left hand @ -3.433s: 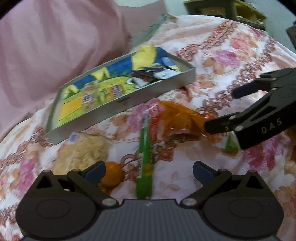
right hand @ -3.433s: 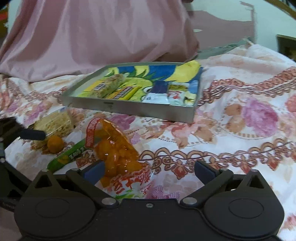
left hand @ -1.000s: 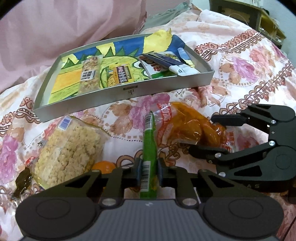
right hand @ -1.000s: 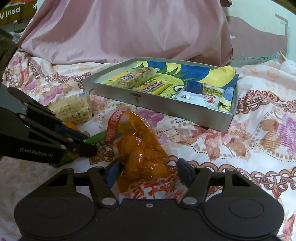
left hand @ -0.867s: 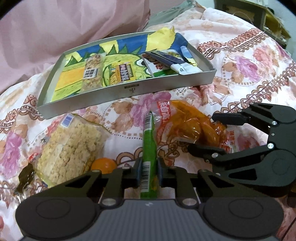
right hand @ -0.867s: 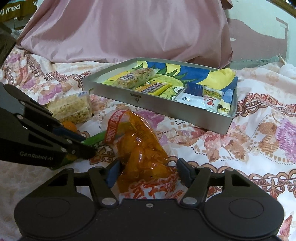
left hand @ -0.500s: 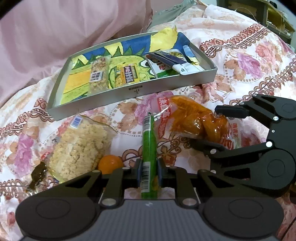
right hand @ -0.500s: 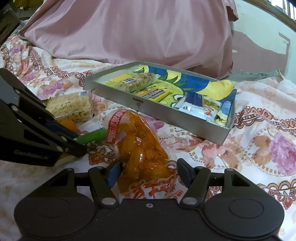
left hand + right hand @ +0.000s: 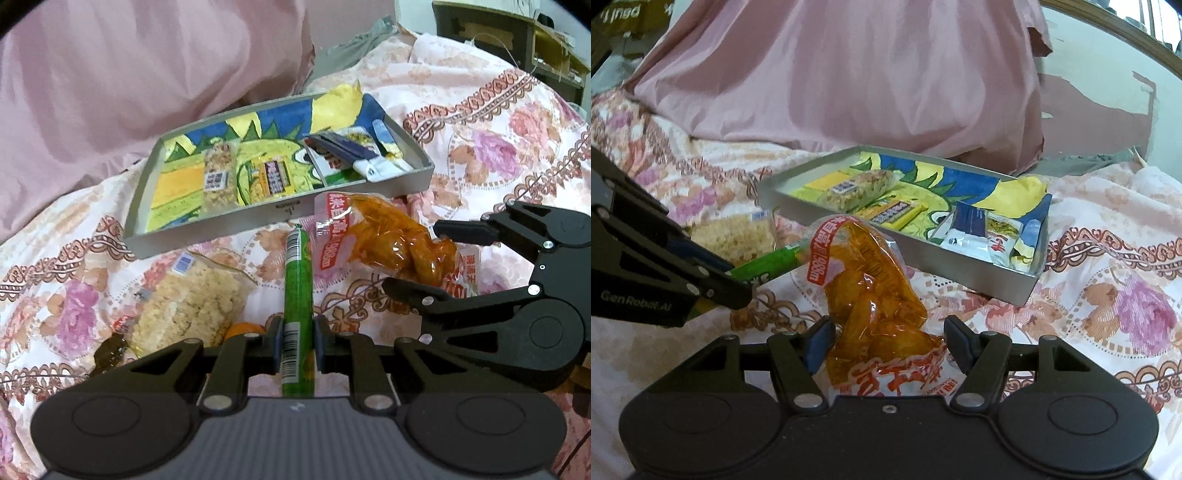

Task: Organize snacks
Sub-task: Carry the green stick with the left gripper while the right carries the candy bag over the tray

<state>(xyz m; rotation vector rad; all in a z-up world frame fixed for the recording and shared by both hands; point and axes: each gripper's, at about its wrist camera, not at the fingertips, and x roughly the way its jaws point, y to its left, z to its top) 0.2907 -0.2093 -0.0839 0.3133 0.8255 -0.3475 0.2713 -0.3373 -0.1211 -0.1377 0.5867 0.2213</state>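
Note:
My left gripper point(image 9: 298, 332) is shut on a long green snack stick point(image 9: 297, 273), which points away toward the tray and is held a little above the bedspread. On the right, my right gripper point(image 9: 412, 256) is shut on the lower end of an orange snack bag point(image 9: 388, 240). In the right wrist view the pads of the right gripper point(image 9: 886, 341) press both sides of the orange bag point(image 9: 871, 291), whose red-banded top stands up. The green stick point(image 9: 768, 264) and the left gripper point(image 9: 738, 291) show at the left. Behind lies a grey tray point(image 9: 229, 229) with several snacks on a cartoon liner.
A clear bag of puffed rice point(image 9: 192, 299), a small orange fruit point(image 9: 242, 328) and a dark wrapped sweet point(image 9: 110, 350) lie on the floral bedspread at the left. A pink pillow point(image 9: 110, 74) rises behind the tray. Dark shelving point(image 9: 517, 29) stands at the far right.
My left gripper has risen with the green stick, so the tray and bedspread look farther off. The right gripper keeps its hold on the orange bag and has barely moved.

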